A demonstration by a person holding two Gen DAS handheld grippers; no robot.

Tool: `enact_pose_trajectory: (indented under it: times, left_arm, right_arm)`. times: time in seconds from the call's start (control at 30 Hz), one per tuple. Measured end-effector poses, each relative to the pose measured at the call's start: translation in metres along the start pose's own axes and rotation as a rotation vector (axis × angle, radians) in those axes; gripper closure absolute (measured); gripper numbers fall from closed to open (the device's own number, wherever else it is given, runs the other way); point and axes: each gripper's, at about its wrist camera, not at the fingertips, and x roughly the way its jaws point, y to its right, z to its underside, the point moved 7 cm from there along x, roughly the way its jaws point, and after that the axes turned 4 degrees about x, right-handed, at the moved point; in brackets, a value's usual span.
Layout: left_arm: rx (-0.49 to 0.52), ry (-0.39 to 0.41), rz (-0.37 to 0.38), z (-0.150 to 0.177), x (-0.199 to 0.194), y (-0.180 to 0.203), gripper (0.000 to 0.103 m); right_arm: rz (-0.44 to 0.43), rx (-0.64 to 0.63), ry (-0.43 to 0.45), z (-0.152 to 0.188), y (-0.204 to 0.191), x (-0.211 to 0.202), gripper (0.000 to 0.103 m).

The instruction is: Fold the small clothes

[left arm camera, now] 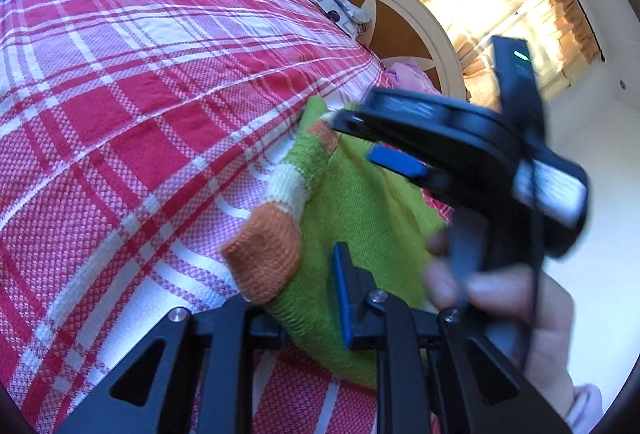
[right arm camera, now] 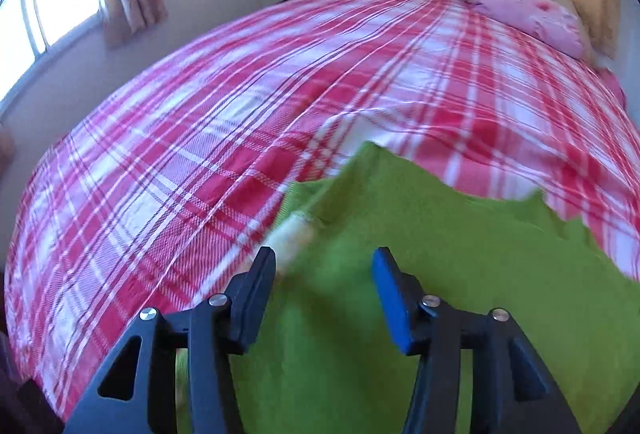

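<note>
One green knit garment [right arm camera: 400, 274], one plaid bedspread [left arm camera: 140, 94], two pillows, two grippers, two curtained windows.

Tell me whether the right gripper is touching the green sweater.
Cannot tell. In the right wrist view the right gripper stands open above the green sweater, nothing pinched between its pads; blur hides any gap underneath.

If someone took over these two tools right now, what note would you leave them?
Left hand-held gripper: shut on the green sweater, at its near edge by the orange cuff.
Right hand-held gripper: open, nothing held, over the sweater body.
Sweater lies on the red plaid bedspread, one striped sleeve laid across it.
Done: sleeve apparently folded in.
Left: probably the remaining folds, then flatten.
</note>
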Motion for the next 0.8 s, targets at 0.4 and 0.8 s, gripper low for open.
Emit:
enact_pose_trajectory:
  times: [0.4, 0.8]
  left_arm:
    - [-0.015, 0.004, 0.009, 0.001, -0.002, -0.001, 0.084]
    - [0.076, 0.006, 0.002, -0.002, -0.008, 0.015, 0.09]
  right_arm:
    - [0.197, -0.314, -0.059, 0.006, -0.033, 0.032, 0.065]
    - [-0.069, 0.056, 0.027, -0.006, 0.021, -0.035, 0.091]
